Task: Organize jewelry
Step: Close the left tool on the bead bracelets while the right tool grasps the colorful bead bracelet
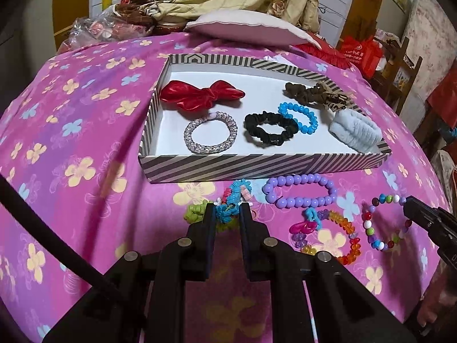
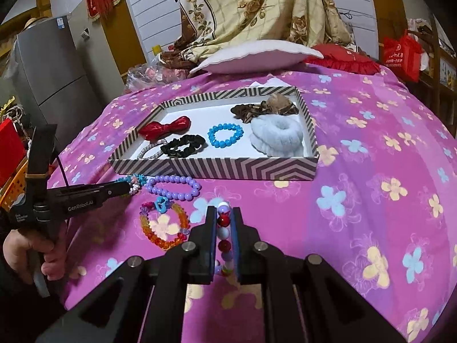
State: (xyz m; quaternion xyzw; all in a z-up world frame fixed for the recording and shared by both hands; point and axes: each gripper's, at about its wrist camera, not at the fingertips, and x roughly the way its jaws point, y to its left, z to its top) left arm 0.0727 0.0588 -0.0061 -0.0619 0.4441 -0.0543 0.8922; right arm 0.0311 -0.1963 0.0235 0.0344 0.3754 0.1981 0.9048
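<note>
Left tongs (image 1: pixel 226 211) angle steeply down, jaws clamped tight on a turquoise-and-pink coiled bracelet (image 1: pixel 232 200). Right tongs (image 2: pixel 224 214) tilt down too, pinching a multicoloured round-bead bracelet (image 2: pixel 223 230) between blue pads. The person's bare left hand (image 2: pixel 31 253) grips the left handle from below.

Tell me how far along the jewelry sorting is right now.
Six pieces already lie in the striped box, including the red bow and blue bead bracelet. In hand: the left gripper is shut on the turquoise hair tie, the right gripper on the multicolored bead bracelet. Left on the bedspread: the purple bead bracelet and orange crystal bracelet.
</note>
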